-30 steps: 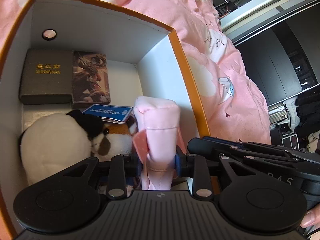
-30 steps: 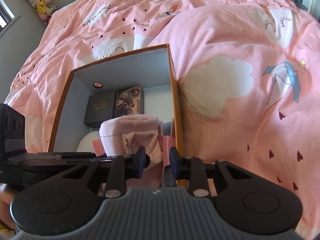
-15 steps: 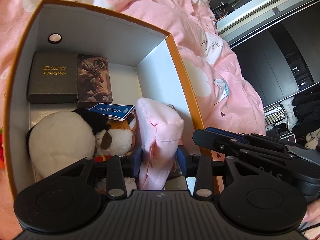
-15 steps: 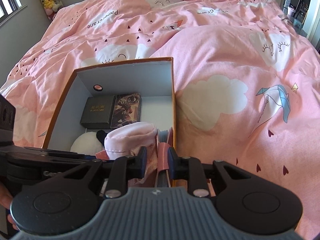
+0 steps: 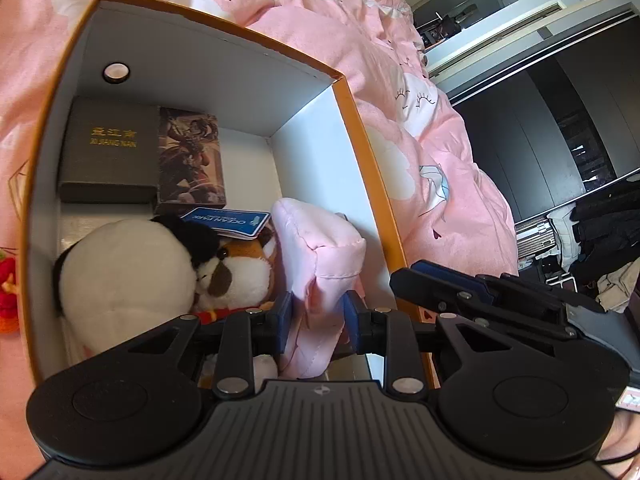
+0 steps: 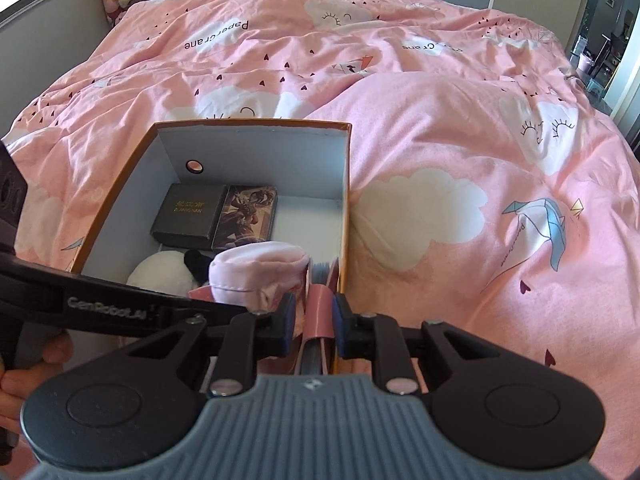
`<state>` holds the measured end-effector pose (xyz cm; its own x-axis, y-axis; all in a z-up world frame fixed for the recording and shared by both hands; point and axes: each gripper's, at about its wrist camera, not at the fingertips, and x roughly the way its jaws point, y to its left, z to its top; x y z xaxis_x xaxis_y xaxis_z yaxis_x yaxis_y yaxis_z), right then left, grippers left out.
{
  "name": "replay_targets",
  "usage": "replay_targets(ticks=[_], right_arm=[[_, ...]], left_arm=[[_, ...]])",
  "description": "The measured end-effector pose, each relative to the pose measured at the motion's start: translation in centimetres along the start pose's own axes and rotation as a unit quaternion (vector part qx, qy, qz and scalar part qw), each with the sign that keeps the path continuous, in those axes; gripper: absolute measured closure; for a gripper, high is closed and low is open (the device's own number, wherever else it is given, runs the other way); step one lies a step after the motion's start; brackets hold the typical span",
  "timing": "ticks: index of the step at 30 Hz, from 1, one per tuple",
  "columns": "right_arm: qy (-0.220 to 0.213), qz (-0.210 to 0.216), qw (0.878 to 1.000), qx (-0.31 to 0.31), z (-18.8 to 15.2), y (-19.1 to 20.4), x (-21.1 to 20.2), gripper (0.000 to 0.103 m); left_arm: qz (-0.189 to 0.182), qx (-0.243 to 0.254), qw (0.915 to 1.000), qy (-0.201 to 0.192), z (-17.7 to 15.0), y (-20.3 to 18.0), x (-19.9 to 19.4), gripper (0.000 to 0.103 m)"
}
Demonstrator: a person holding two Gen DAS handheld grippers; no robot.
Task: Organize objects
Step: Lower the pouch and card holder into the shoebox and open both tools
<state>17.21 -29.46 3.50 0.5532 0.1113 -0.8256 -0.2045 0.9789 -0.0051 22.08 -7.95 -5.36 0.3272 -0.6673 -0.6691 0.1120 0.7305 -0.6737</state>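
Observation:
An orange-rimmed box (image 5: 362,148) with white inner walls lies on the pink bed. My left gripper (image 5: 316,316) is shut on a pink fabric pouch (image 5: 320,248) and holds it inside the box by the right wall. My right gripper (image 6: 314,316) is shut on a pink strap (image 6: 319,308) of the same pouch (image 6: 256,276), just inside the box's (image 6: 346,184) right wall. A white, black and brown plush toy (image 5: 132,272) lies left of the pouch.
At the box's far end lie a dark gift box (image 5: 108,156), an illustrated card box (image 5: 190,168) and a blue card (image 5: 226,222). The pink duvet (image 6: 460,128) surrounds the box. A dark wardrobe (image 5: 540,128) stands to the right.
Both grippers have pulled back and risen, so more of the box and bed shows. The pouch has tilted and sunk lower into the box. Both grips are unchanged.

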Motion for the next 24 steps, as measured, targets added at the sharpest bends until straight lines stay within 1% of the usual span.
replay_targets(ticks=[2, 4, 7, 8, 9, 12, 16, 20, 23, 24], right_arm=[[0.001, 0.000, 1.000, 0.000, -0.1, 0.0, 0.0, 0.082], [0.002, 0.000, 1.000, 0.001, -0.2, 0.0, 0.1, 0.082], [0.004, 0.002, 1.000, 0.003, -0.2, 0.1, 0.1, 0.082], [0.004, 0.002, 1.000, 0.003, -0.2, 0.2, 0.1, 0.082], [0.005, 0.003, 1.000, 0.003, -0.2, 0.2, 0.2, 0.082], [0.006, 0.004, 1.000, 0.002, -0.3, 0.4, 0.2, 0.082], [0.006, 0.006, 1.000, 0.005, -0.5, 0.6, 0.1, 0.081], [-0.001, 0.005, 1.000, 0.010, -0.8, 0.9, -0.3, 0.081], [-0.005, 0.011, 1.000, 0.009, -1.1, 1.5, -0.5, 0.073], [-0.002, 0.017, 1.000, 0.009, -1.3, 1.8, -0.4, 0.073]], left_arm=[[-0.006, -0.016, 0.9998, -0.001, 0.2, 0.0, 0.5, 0.073], [-0.013, -0.043, 0.9990, 0.009, 0.5, 0.2, 1.1, 0.073], [-0.016, -0.103, 0.9942, 0.026, 1.1, 1.2, 2.1, 0.072], [-0.015, -0.116, 0.9927, 0.029, 1.3, 1.5, 2.3, 0.072], [-0.007, -0.119, 0.9926, 0.025, 1.4, 1.6, 2.6, 0.072], [0.005, -0.103, 0.9945, 0.016, 1.4, 1.2, 2.5, 0.072], [0.023, -0.054, 0.9982, 0.007, 0.8, -0.3, 1.5, 0.069], [0.034, -0.018, 0.9991, -0.017, 0.0, -1.1, -0.2, 0.064], [0.051, 0.001, 0.9977, -0.044, -0.5, -1.3, -2.0, 0.061], [0.060, 0.007, 0.9967, -0.055, -0.7, -1.4, -2.6, 0.061]])
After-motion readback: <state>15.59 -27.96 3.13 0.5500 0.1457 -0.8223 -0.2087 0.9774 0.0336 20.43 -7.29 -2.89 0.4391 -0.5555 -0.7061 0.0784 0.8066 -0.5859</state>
